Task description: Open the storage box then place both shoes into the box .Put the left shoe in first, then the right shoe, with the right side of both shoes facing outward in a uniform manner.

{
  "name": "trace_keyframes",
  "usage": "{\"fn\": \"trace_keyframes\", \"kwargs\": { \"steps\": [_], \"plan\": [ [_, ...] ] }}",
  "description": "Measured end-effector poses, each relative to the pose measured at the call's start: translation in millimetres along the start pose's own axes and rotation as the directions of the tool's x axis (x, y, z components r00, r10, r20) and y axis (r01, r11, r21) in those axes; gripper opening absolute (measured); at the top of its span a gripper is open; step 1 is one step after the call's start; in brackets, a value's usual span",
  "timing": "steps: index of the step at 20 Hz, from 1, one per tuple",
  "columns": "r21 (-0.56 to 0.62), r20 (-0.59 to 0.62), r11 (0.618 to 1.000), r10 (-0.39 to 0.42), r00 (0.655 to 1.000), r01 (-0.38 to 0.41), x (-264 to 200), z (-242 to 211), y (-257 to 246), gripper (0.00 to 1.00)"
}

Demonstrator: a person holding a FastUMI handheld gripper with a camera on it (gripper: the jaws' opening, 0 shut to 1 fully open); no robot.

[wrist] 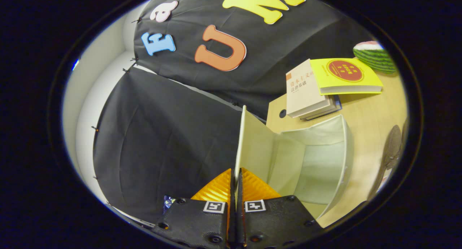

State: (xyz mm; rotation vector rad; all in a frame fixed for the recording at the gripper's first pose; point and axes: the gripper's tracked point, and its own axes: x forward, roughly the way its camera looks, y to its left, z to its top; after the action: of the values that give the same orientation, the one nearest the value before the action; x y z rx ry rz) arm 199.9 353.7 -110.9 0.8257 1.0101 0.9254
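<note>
Jaws: the gripper (236,182) is closed tight on the thin cream lid flap (241,140) of the box, both fingers pressing its edge, the flap standing upright between them.
Box: cream fabric storage box (317,158) lies open just ahead, on the light wooden tabletop (368,115); what shows of its inside is bare.
Beyond: stacked books (325,86), green striped watermelon (375,56).
Beside box: dark shoe (391,148), partly seen.

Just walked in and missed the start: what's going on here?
A person's handheld gripper is shut on the thin lid flap of a white storage box, holding it swung open. The box sits on a wooden table and looks empty inside. Books lie beyond it; no shoe is in yet.
</note>
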Motion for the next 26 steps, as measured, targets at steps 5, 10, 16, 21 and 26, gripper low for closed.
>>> {"fn": "trace_keyframes", "kwargs": {
  "steps": [5,10,16,21,26],
  "plan": [
    [-0.035,-0.009,0.999,-0.012,1.0,0.012,28.6,-10.5,29.0,0.08],
    [0.046,-0.012,0.999,0.0,1.0,0.001,65.8,-19.3,51.7,0.06],
    [0.087,-0.006,0.995,-0.043,0.999,0.044,74.0,-42.0,59.1,0.69],
    [0.076,-0.032,0.983,-0.165,0.986,0.167,78.1,-44.0,15.6,0.98],
    [0.01,0.075,0.926,-0.377,0.923,0.377,47.4,-14.1,-40.0,1.0]
  ]
}}
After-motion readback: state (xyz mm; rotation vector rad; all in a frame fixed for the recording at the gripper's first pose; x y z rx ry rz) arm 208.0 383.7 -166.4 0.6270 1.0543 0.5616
